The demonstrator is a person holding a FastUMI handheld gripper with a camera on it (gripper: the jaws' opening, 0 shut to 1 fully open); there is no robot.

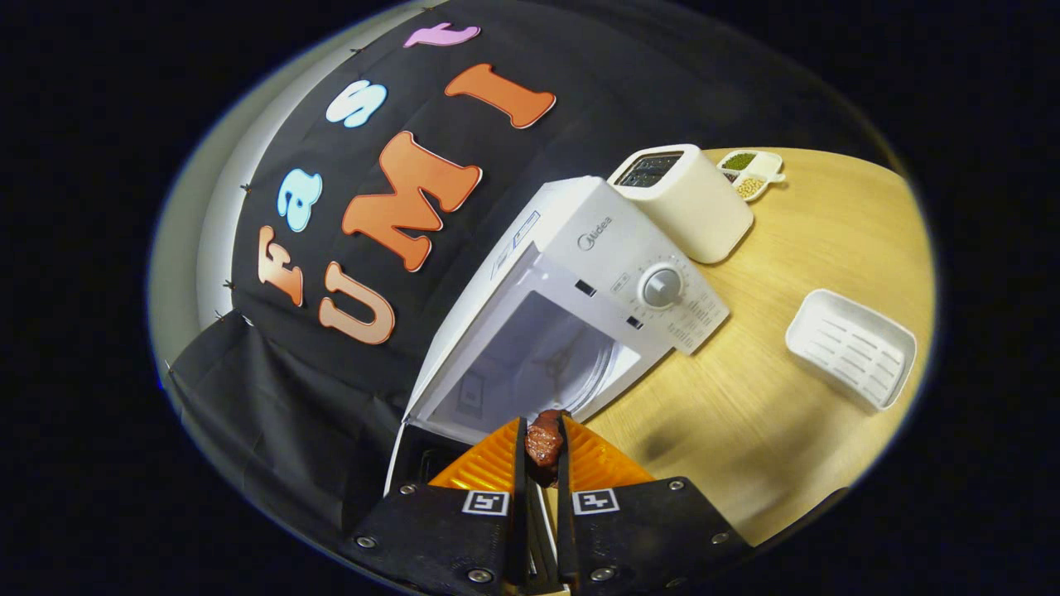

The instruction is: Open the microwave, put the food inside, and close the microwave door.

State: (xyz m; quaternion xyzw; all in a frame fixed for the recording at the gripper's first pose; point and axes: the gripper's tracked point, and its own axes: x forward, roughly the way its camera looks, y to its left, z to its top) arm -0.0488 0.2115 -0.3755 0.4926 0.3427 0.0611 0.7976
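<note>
A white microwave (596, 273) stands on the wooden table (795, 430) with its door (414, 463) swung open to the left. Its cavity with the glass turntable (555, 364) lies just beyond my fingers. My gripper (542, 439) is shut on a brown glazed piece of food (544, 443), held between both fingers right in front of the cavity's lower edge. The whole view is tilted, so the microwave leans to the right.
A white toaster (687, 203) stands right behind the microwave's control side. Past it sits a small divided dish (752, 174) of green and yellow beans. A white ribbed tray (851, 348) lies on the table to the right of the microwave.
</note>
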